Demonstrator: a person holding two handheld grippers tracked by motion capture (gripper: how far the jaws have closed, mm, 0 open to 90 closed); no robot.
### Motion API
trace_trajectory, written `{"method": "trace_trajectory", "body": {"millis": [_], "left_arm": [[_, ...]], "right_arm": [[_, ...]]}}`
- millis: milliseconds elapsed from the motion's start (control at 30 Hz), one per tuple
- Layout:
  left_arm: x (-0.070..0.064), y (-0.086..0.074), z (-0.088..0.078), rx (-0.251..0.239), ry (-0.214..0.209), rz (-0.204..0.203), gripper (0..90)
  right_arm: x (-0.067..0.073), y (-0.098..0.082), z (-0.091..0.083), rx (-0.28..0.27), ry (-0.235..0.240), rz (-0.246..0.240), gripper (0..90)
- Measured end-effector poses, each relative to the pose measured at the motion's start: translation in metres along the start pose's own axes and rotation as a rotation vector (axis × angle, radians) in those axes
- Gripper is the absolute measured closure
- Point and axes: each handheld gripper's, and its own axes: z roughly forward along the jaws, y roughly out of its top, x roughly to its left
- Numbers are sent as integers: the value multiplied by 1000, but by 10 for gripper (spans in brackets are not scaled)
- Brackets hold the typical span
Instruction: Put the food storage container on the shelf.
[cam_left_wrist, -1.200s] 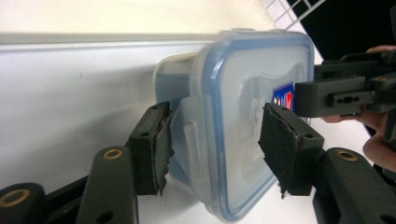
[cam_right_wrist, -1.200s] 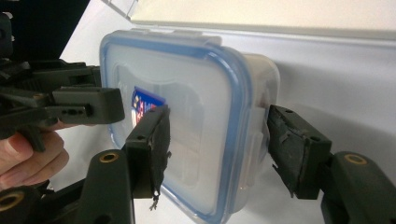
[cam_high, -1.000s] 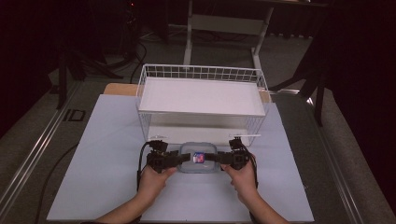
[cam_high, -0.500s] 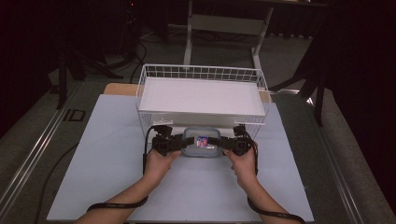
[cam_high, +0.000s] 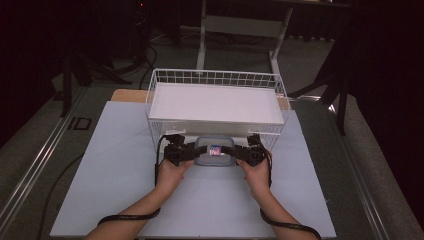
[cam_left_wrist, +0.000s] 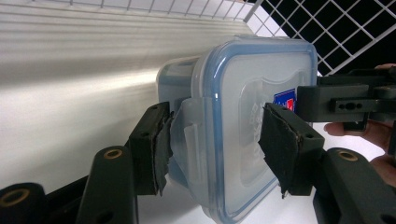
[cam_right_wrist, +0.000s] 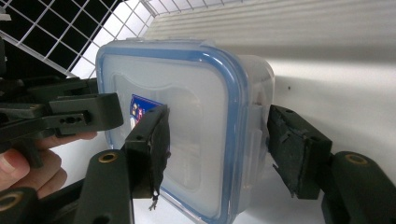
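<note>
Box (cam_high: 214, 151) sits between our grippers (left (cam_high: 186, 154) and right (cam_high: 244, 154) both clamped on its ends), rack (cam_high: 215, 102) opening just ahead.

A: What does the camera above take in beyond the work itself?

B: A pale sheet (cam_high: 120, 175) covers the table, with a strip of wooden tabletop (cam_high: 129, 95) showing at its far edge, around eleven o'clock. Grey carpeted floor (cam_high: 380, 165) runs along both sides.

A: And further back?

B: At twelve o'clock stands a light grey metal stand (cam_high: 242, 30) with two legs. Dark stand legs (cam_high: 82, 75) sit at ten o'clock and more at two o'clock (cam_high: 335, 85).

A: How is the light?

B: Bright on the table and dim elsewhere; the back of the room is nearly black. A metal rail (cam_high: 35, 165) crosses the floor at eight o'clock, beside a cable (cam_high: 55, 190).
</note>
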Motion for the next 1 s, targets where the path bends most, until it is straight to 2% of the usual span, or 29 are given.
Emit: {"method": "trace_trajectory", "body": {"millis": [33,167,267,300,333,400,433,600,667,700,733,833,933,1000], "left_arm": [[1,-1,1,-8,1,-1,455],[5,0,3,-30,-14,-7,455],[6,2,5,-38,-19,18,451],[7,1,5,-47,-21,17,450],[8,0,6,-58,-26,17,449],[8,1,7,-60,-27,33,439],[9,1,8,-60,-30,28,434],[7,5,13,-42,-10,38,388],[7,8,13,-50,13,63,382],[7,8,13,-50,13,63,387],[7,9,14,-55,37,71,387],[13,8,15,-61,22,57,381],[13,7,15,-69,22,44,381],[12,7,15,-69,24,47,381]], "right_arm": [[0,0,1,2,-9,-10,403],[-2,1,3,-22,-12,7,404],[-3,3,4,-32,-10,25,402],[-4,3,4,-39,-9,22,401],[-3,2,4,-39,-12,39,399],[-4,1,5,-55,-17,40,387],[-4,1,6,-53,-22,38,375],[-5,1,10,-62,-32,27,357],[-6,2,11,-70,-34,35,352],[-6,2,11,-70,-34,35,352],[-6,2,12,-70,-39,29,336],[-9,1,14,-91,-59,23,323],[-9,1,15,-95,-61,22,324],[-6,2,14,-93,-80,4,325]]}}
